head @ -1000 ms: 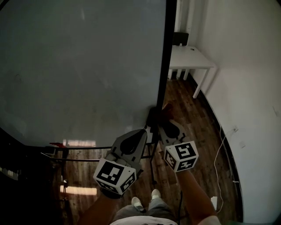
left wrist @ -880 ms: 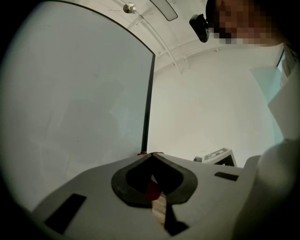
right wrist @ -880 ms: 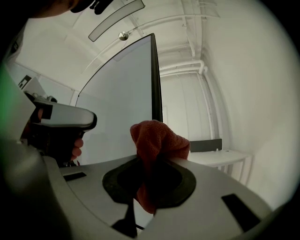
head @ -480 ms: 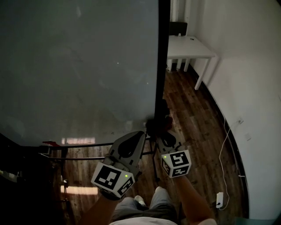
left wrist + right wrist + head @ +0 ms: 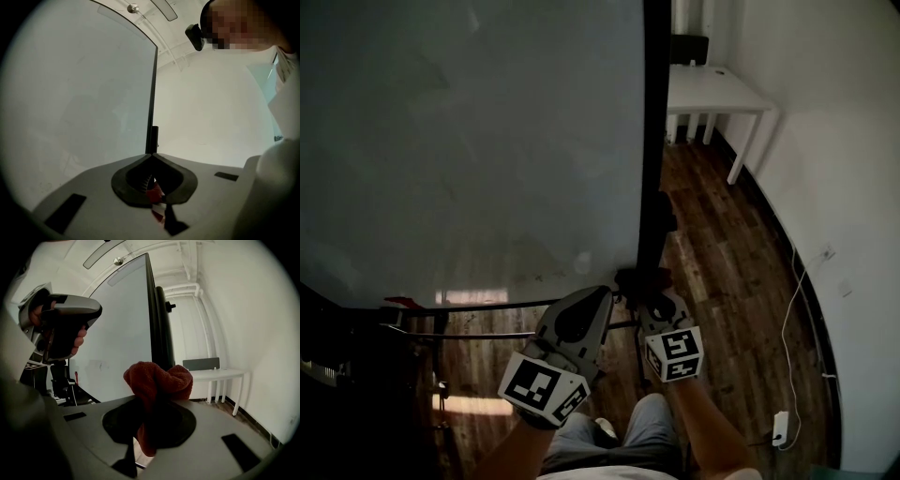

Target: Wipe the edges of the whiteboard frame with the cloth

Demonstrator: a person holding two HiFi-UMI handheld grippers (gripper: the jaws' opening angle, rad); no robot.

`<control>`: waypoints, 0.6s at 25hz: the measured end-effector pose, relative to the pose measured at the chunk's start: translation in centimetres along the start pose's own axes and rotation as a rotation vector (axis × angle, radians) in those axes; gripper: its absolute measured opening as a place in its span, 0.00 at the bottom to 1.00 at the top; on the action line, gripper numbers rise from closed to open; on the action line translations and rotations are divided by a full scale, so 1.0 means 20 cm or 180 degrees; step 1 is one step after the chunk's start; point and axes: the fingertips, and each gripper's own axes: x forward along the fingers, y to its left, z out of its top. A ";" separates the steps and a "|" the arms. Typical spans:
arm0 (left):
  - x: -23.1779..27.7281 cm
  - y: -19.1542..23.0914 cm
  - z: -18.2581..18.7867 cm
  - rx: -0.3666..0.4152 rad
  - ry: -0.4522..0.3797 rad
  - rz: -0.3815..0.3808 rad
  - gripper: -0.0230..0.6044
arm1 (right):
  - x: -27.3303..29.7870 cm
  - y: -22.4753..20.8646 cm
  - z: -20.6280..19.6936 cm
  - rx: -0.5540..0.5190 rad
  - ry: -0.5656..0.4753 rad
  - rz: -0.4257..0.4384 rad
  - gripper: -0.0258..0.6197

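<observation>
The whiteboard (image 5: 469, 141) fills the left of the head view, and its black frame edge (image 5: 654, 141) runs straight down the middle. My right gripper (image 5: 645, 283) is shut on a red cloth (image 5: 636, 277), which is pressed against the lower end of that edge. In the right gripper view the bunched cloth (image 5: 159, 378) sticks out of the jaws of the right gripper (image 5: 157, 397), in front of the frame (image 5: 157, 319). My left gripper (image 5: 596, 296) hangs just left of it, shut and holding nothing. In its own view the left gripper (image 5: 151, 155) has its jaws closed and points up at the frame edge (image 5: 153, 93).
A white table (image 5: 712, 94) with a dark chair (image 5: 689, 49) behind it stands at the back right against the white wall. A cable (image 5: 787, 319) runs over the wooden floor. The board's stand bars (image 5: 487, 309) lie below the board. An office chair (image 5: 58, 378) stands at the left.
My right gripper has slid down the frame's right edge with the cloth, toward the lower corner. The left gripper has barely moved.
</observation>
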 end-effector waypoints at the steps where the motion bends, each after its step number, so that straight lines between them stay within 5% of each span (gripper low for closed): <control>1: 0.00 0.00 -0.02 -0.0002 0.0009 0.0000 0.05 | 0.01 0.00 -0.02 0.0002 0.0017 0.0002 0.11; 8: 0.01 -0.01 -0.07 -0.0075 0.0083 0.0024 0.05 | -0.01 -0.02 -0.08 0.0035 0.0137 0.0033 0.11; 15: 0.00 -0.09 0.06 -0.0135 0.0237 -0.0042 0.05 | -0.22 0.00 0.21 0.0219 0.0175 0.0026 0.11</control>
